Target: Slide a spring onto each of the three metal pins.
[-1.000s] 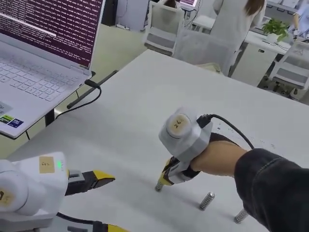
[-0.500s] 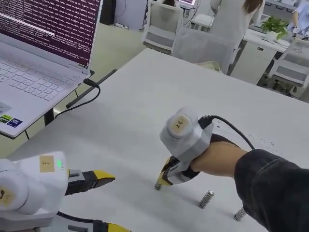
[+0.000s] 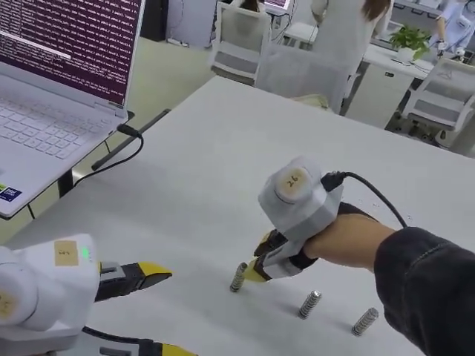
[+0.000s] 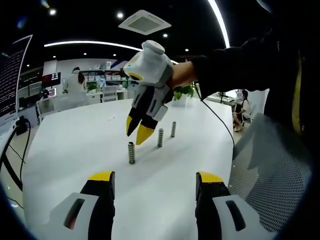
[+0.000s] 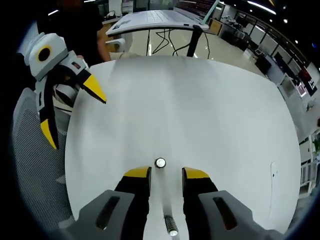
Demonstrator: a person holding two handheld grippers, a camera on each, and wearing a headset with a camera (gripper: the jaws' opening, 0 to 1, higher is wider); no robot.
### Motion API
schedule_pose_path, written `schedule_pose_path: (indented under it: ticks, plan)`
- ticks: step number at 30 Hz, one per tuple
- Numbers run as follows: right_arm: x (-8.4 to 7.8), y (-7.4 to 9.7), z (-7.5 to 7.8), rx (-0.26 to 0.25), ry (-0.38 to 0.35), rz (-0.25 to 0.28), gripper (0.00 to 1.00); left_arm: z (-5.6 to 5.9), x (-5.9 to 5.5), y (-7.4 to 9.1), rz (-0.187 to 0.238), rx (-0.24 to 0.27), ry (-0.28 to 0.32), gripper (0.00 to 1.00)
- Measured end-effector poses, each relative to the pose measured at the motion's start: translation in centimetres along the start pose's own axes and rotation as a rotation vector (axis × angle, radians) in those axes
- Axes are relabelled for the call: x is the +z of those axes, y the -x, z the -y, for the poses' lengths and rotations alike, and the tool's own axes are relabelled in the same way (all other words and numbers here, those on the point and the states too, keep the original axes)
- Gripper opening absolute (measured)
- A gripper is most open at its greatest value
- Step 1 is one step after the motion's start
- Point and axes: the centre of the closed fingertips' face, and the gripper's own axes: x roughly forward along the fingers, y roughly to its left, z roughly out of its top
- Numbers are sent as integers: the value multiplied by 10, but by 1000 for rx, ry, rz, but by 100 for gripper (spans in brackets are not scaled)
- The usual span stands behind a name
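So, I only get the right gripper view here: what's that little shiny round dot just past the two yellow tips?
Observer: From the side, in the left gripper view, it is the top of a coil spring standing upright on the table.
Operator: Is it being gripped?
Observer: No. The right gripper sits close beside it, jaws slightly apart with nothing between them.
Operator: Are there more of those?
Observer: The head view shows three upright in a row; the third spring stands at the end farthest from that gripper.
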Motion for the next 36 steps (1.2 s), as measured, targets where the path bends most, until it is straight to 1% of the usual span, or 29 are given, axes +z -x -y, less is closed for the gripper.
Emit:
schedule_pose_path:
  ticks: [2,3,5,7,8,14,16,17,20,22,25,27,28,31,34,36]
  plan:
    - [-1,5,4,-17,-15,25,24,0,1,-1,-2,-2,-5,62]
    - [-1,8,4,-15,-29,36,23,1,2,-2,-2,-4,-6,62]
    - [0,13,7,-25,-65,76,24,1,4,-3,-2,-6,-8,62]
    - [-2,18,9,-36,-73,86,25,2,5,-3,-5,-9,-11,63]
    - [-2,20,11,-45,-73,94,28,2,5,-4,-6,-9,-13,63]
    - [-8,34,16,-77,-115,152,35,3,8,-5,-9,-13,-15,64]
    - [-8,40,19,-95,-125,179,37,3,8,-6,-11,-16,-16,64]
    - [-6,44,20,-99,-141,206,38,3,9,-6,-12,-17,-15,65]
    - [-6,51,24,-121,-168,250,41,4,9,-7,-11,-19,-13,65]
    - [-7,55,26,-136,-171,263,43,4,10,-8,-10,-21,-10,65]
    - [-7,64,29,-160,-192,309,47,5,11,-8,-12,-22,-12,66]
    - [-7,69,30,-170,-199,324,48,4,12,-8,-13,-21,-16,66]
    - [-8,74,30,-183,-202,340,49,4,13,-8,-12,-22,-15,66]
    - [-14,83,31,-205,-215,363,51,5,16,-10,-9,-22,-17,66]
    - [-22,93,34,-236,-237,386,54,5,17,-11,-7,-24,-17,67]
    - [-28,100,36,-255,-263,415,57,6,18,-11,-9,-26,-14,68]
